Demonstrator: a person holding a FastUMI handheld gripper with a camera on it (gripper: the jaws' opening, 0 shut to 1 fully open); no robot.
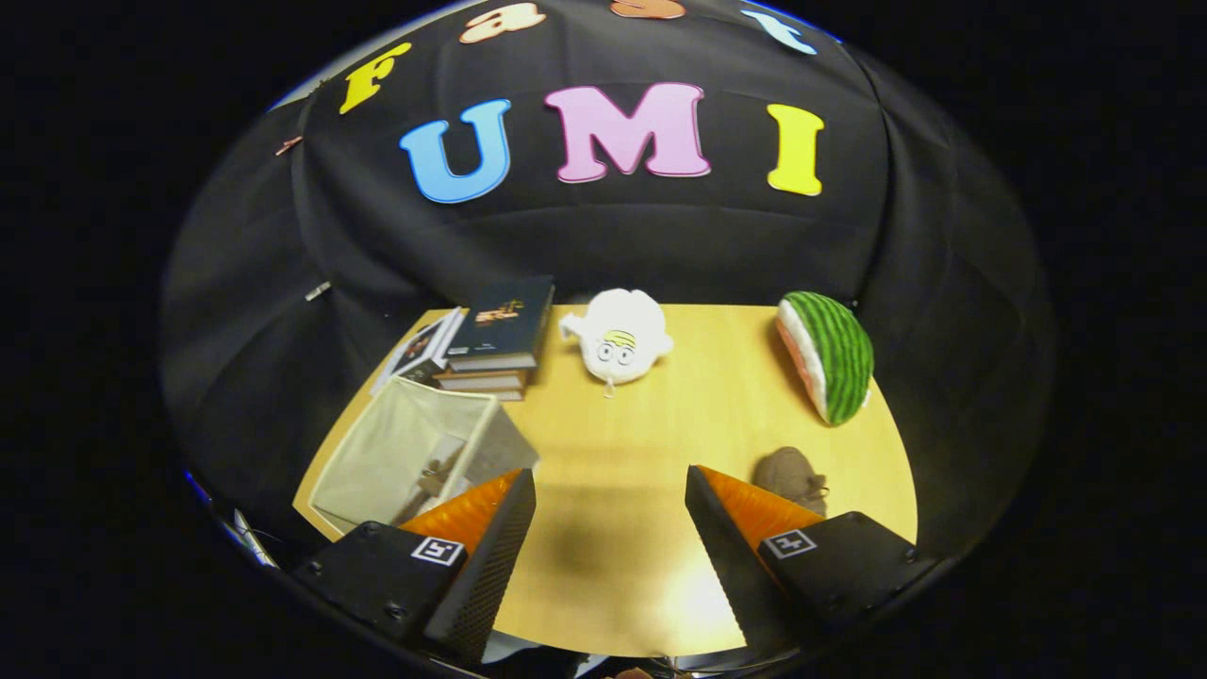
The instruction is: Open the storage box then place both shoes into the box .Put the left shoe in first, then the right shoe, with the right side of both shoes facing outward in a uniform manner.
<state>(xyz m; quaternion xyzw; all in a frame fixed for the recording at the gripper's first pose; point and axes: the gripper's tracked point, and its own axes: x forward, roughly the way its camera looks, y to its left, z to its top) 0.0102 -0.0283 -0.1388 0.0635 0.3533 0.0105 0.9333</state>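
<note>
The pale fabric storage box [415, 443] stands open on the wooden table [641, 443], just ahead of my left finger [490, 538]. A brown shoe [436, 471] lies inside it, partly hidden by that finger. A second brown shoe [792, 476] rests on the table just beyond my right finger [726, 528], partly covered by it. My gripper [611, 495] hangs above the table, open, with only bare tabletop between its fingers.
A stack of books [495, 339] sits behind the box. A white plush toy [620, 344] lies at the back middle of the table. A watermelon-slice plush [830, 354] stands at the back right, beyond the loose shoe.
</note>
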